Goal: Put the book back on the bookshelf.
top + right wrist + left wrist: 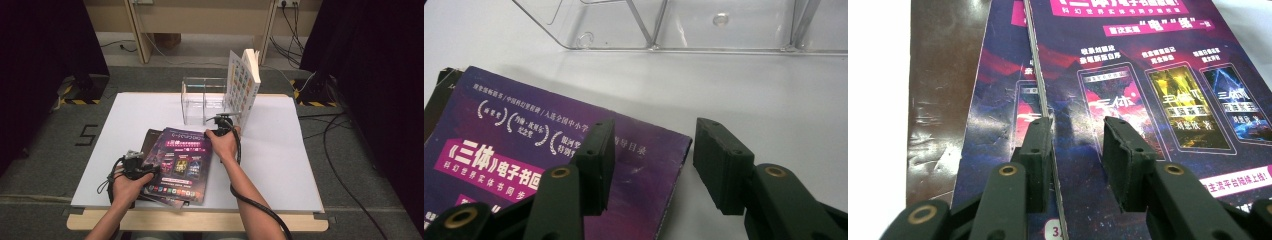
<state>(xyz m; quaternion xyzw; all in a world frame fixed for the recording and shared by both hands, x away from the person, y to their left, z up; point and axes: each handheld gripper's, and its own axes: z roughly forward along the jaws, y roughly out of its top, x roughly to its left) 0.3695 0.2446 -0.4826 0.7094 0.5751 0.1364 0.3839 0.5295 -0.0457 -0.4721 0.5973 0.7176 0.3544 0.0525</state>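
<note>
two claws work a small pile of magazines (180, 165) on the white table (295, 165). going left to right: the left claw (1078, 145) is released, jaws apart, and straddles the near left edge of the top magazine, one jaw just outside the edge and the other over the cover. under that edge a second purple magazine (998, 100) and a dark brown one (943, 75) fan out to the claw's left. the right claw (651, 150) is also released, jaws apart, set at the top magazine's far right corner, with one jaw above the cover and the other above bare table; it grips nothing yet. just ahead of this claw stands a clear rack (205, 100) with dividers, and one book (243, 82) already stands upright at its right end (leaning a little). my guess is that the job is filing the pile into the rack: one item seems done, and about three still lie flat, the top one about to be picked up.
</note>
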